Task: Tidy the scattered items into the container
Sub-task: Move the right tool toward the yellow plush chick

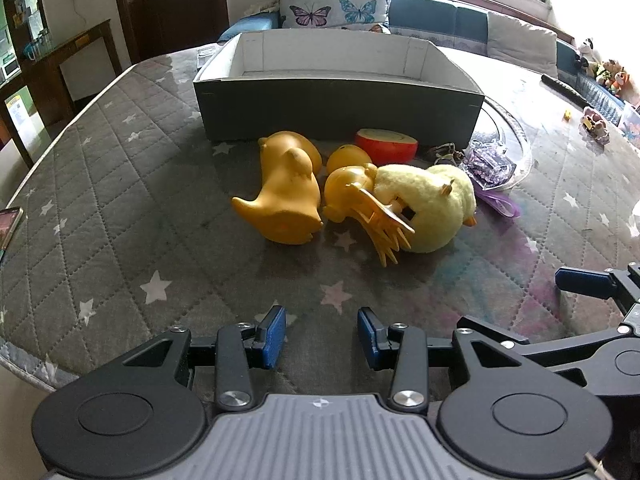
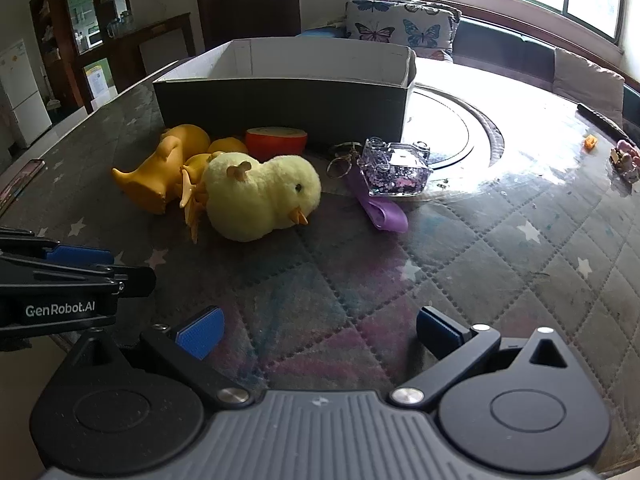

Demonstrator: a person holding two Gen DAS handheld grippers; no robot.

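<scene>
Since nothing is yet picked up, left gripper (image 1: 322,336) and right gripper (image 2: 318,334) hover open and empty above the table (image 1: 120,208); plush chick (image 2: 260,196), rubber duck (image 1: 286,190) and keychain (image 2: 396,170) lie clustered against the empty box (image 1: 336,104).

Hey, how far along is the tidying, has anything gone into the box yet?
Nothing looks done: the part of the box interior in view is bare. Nothing is in hand either; the left gripper and right gripper hover with jaws open. Left to move: the rubber duck, plush chick, orange toy with spiky feet, red-rimmed half fruit and glitter keychain.
</scene>
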